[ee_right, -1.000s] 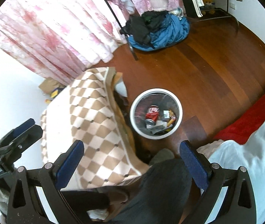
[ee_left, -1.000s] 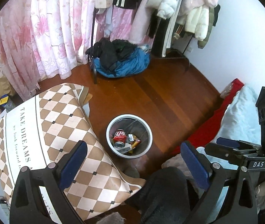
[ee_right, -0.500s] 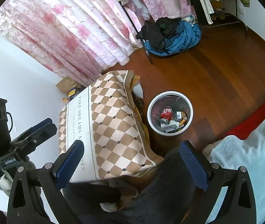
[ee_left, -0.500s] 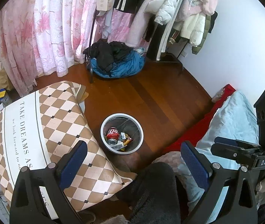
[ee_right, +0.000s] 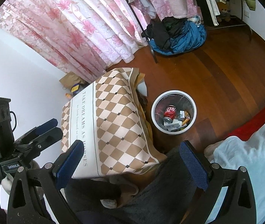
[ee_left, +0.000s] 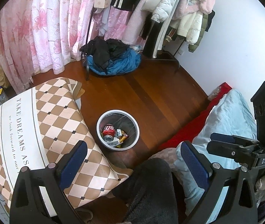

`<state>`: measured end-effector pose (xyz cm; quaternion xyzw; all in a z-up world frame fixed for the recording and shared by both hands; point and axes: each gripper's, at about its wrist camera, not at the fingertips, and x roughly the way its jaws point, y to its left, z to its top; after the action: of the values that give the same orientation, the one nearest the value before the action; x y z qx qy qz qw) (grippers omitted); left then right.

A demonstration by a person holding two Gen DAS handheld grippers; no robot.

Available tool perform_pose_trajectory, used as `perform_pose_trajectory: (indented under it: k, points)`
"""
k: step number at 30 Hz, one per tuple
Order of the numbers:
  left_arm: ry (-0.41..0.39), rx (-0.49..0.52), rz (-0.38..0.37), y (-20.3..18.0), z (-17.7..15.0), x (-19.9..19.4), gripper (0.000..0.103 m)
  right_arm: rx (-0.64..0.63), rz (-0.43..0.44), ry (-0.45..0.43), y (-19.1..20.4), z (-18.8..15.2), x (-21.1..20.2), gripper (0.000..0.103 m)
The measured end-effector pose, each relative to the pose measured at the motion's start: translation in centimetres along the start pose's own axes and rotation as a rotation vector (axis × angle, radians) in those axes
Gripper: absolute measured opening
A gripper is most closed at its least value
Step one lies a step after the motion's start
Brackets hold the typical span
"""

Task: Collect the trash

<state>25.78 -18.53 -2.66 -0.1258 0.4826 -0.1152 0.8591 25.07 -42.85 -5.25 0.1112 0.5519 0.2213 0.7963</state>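
Observation:
A white round trash bin point(ee_left: 102, 115) stands on the wooden floor; it also shows in the right wrist view point(ee_right: 155, 102). Inside lie a red soda can point(ee_left: 109, 128), small boxes and wrappers point(ee_right: 181, 116). My left gripper point(ee_left: 134, 158) is open and empty, held high above the floor, with the bin ahead of its fingers. My right gripper point(ee_right: 132, 158) is open and empty, equally high. The right gripper appears at the right edge of the left wrist view point(ee_left: 233, 145), and the left gripper at the left edge of the right wrist view point(ee_right: 42, 132).
A table under a brown-and-cream checked cloth point(ee_left: 39, 123) stands left of the bin. A pile of blue and black clothes point(ee_left: 111, 57) lies by a clothes rack. Pink curtains point(ee_left: 39, 28) hang behind. A bed with a blue quilt point(ee_left: 231, 115) is on the right. A dark-clothed leg point(ee_left: 151, 186) is below.
Both grippers have risen and pulled back from the bin, so it looks smaller and more of the room shows. Both stay open.

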Motion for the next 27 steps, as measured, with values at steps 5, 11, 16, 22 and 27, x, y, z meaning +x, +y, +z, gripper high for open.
perform_pose_trajectory:
  k: [5,11,16,22,27]
  points:
    - [0.002,-0.005,-0.016,0.0,-0.1,0.0,0.103,-0.011,-0.008,0.007,0.3,0.0,0.0,0.103]
    - [0.003,-0.005,-0.022,0.0,0.0,0.0,0.103,-0.009,-0.011,0.005,0.7,-0.1,-0.1,0.103]
    - [0.008,-0.002,-0.029,-0.3,-0.1,0.1,0.103,-0.01,-0.014,0.005,0.4,-0.1,-0.2,0.103]
    - [0.009,-0.001,-0.028,-0.6,-0.2,0.1,0.103,-0.01,-0.025,0.005,-0.3,0.0,-0.5,0.103]
    - [0.006,0.007,-0.015,-0.7,-0.3,0.1,0.103,-0.018,-0.054,0.0,-0.6,-0.1,-0.6,0.103]
